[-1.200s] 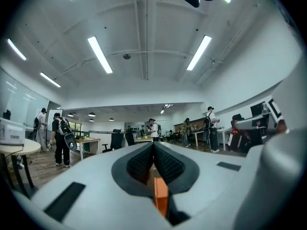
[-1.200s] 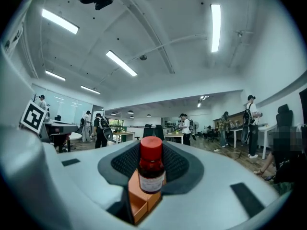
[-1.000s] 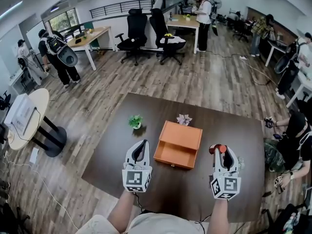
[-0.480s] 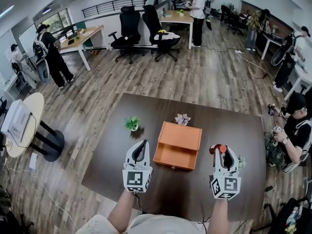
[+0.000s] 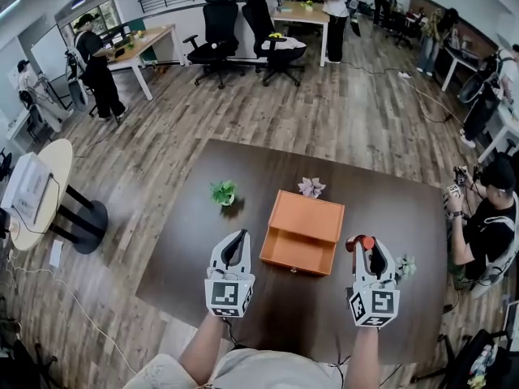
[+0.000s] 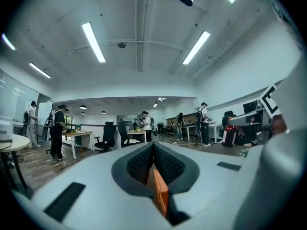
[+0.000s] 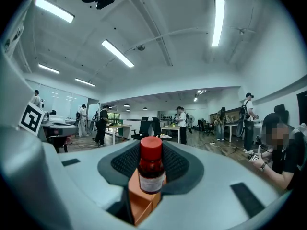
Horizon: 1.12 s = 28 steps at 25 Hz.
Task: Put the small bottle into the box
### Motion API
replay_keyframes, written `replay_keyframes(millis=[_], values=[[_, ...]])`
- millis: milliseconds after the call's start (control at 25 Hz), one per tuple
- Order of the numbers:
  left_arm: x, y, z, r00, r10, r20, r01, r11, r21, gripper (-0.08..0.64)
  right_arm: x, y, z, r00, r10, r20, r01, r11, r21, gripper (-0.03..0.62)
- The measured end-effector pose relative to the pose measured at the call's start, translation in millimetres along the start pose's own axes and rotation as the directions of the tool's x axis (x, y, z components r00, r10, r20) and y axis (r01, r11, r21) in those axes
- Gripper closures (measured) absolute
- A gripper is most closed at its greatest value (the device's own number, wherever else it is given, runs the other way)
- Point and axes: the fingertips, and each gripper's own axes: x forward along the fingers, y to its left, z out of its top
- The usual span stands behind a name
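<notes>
Bottle [image 7: 151, 169], small and upright: red cap, dark red body, pale label.

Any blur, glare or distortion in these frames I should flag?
Head view: strong fisheye, floor planks bow, otherwise sharp. Left gripper view: ceiling tubes blown out, dark vignette corners. Right gripper view: small bottle crisp, one mosaic patch over a face at right.

This is an open-plan office. A grey-brown wood-plank floor [image 5: 365, 128] runs throughout, and black wheeled swivel chairs [image 5: 215, 23] stand beside pale wooden desks on white legs [image 5: 154, 43]. Long white strip lights [image 6: 93, 42] cross the ceiling. Several people [image 5: 94, 71] stand at workstations around a dark brown rectangular desk [image 5: 190, 233].
</notes>
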Motion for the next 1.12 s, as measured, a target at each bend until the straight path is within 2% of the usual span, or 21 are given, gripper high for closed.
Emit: replay_keyframes(millis=[280, 480, 800, 1120], values=[[-18, 14, -25, 0.998, 0.019, -0.055, -0.02, 1.0, -0.011, 0.558, 23, 39, -23, 0.995, 0.082, -0.057, -0.08, 0.996, 0.034, 0.456], [-29, 24, -52, 0.993, 0.037, -0.109, -0.04, 0.999, -0.025, 0.557, 44, 72, -51, 0.982, 0.154, -0.108, -0.148, 0.987, 0.061, 0.456], [-41, 37, -82, 0.985, 0.055, -0.161, -0.066, 0.996, -0.061, 0.558, 76, 122, -98, 0.945, 0.25, -0.213, -0.242, 0.968, 0.063, 0.456], [-57, 50, -110, 0.975, 0.082, -0.208, -0.107, 0.988, -0.111, 0.557, 92, 155, -148, 0.9, 0.287, -0.328, -0.295, 0.955, 0.024, 0.456]])
